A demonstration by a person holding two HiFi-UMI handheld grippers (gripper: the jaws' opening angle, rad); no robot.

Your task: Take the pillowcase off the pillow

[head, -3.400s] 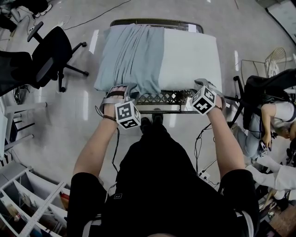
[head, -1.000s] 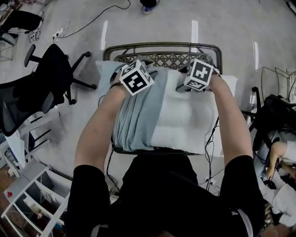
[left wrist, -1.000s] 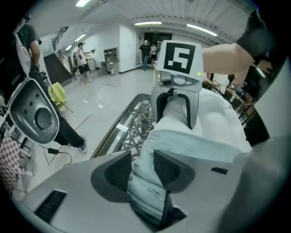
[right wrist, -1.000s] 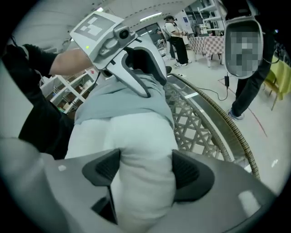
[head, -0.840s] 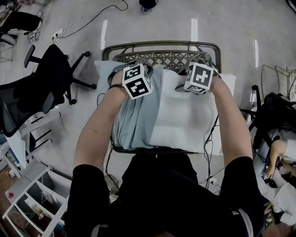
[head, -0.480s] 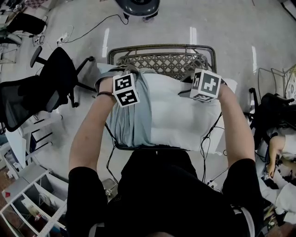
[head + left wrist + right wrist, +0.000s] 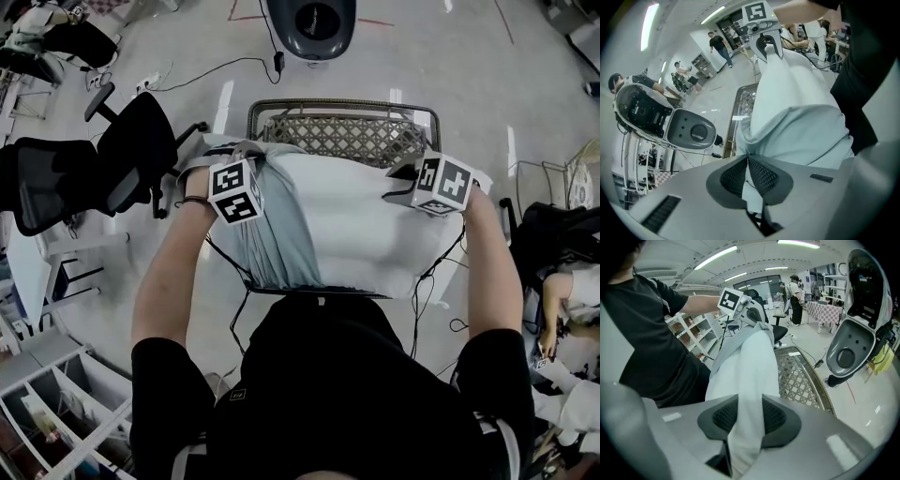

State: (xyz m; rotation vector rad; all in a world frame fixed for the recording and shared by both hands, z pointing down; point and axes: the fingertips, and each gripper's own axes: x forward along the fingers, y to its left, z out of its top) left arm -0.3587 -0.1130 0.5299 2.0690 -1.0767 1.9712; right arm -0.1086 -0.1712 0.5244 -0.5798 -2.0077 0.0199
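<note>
A white pillow (image 7: 361,220) lies on a lattice-top table (image 7: 337,136), with a pale blue pillowcase (image 7: 272,239) bunched over its left part. My left gripper (image 7: 251,155) is at the far left corner, shut on a fold of the pillowcase (image 7: 797,136); the left gripper view shows the blue cloth pinched between its jaws (image 7: 747,161). My right gripper (image 7: 401,176) holds the far right corner. Its jaws (image 7: 750,404) have just been closing, and their pads now press on the white pillow fabric (image 7: 752,366). The far edge of the pillow hangs raised from both grippers.
A black office chair (image 7: 122,155) stands left of the table. A dark round machine (image 7: 311,17) sits on the floor beyond it, with cables around. White shelves (image 7: 37,412) are at the lower left. People and bags are at the right edge (image 7: 567,281).
Both grippers shut on the far edge and lifted it toward me, uncovering more of the lattice top. The left one also swung outward to the left with the pillowcase.
</note>
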